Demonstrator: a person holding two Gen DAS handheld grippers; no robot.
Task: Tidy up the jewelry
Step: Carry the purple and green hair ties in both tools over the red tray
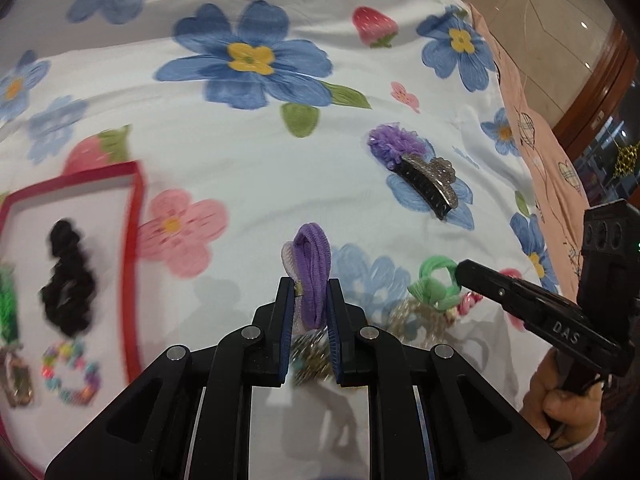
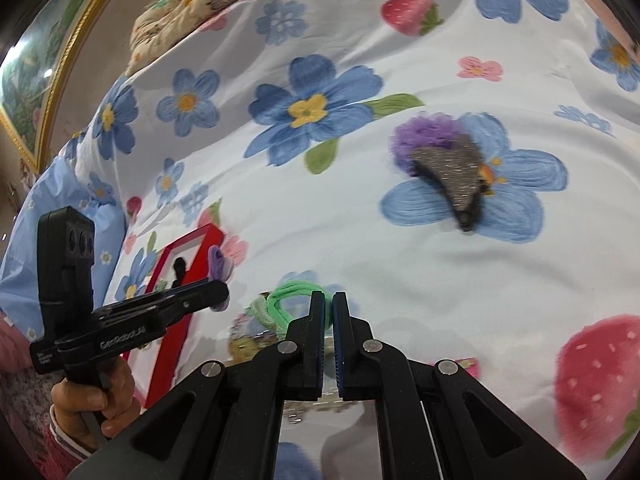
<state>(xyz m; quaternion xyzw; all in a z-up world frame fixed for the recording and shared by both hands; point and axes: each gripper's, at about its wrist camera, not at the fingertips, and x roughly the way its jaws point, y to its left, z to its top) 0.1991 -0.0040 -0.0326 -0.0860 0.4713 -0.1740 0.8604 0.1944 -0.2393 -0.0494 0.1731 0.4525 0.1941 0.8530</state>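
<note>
My left gripper (image 1: 309,284) is shut on a purple hair tie (image 1: 311,276) and holds it above the floral cloth. My right gripper (image 2: 328,298) is shut on a green hair tie (image 2: 292,300), also seen at the right of the left wrist view (image 1: 436,282). A red-rimmed white tray (image 1: 134,240) lies at the left and holds a black scrunchie (image 1: 68,276), a multicoloured bead bracelet (image 1: 72,372) and other pieces. A glittery grey claw clip (image 1: 432,182) and a purple fuzzy scrunchie (image 1: 394,142) lie on the cloth further away.
A pile of gold chains and beads (image 1: 420,316) lies under the green tie. The flower-and-strawberry cloth (image 1: 260,152) covers the surface. A pink sheet (image 1: 536,128) hangs at its right edge. A patterned cushion (image 2: 196,4) lies far left.
</note>
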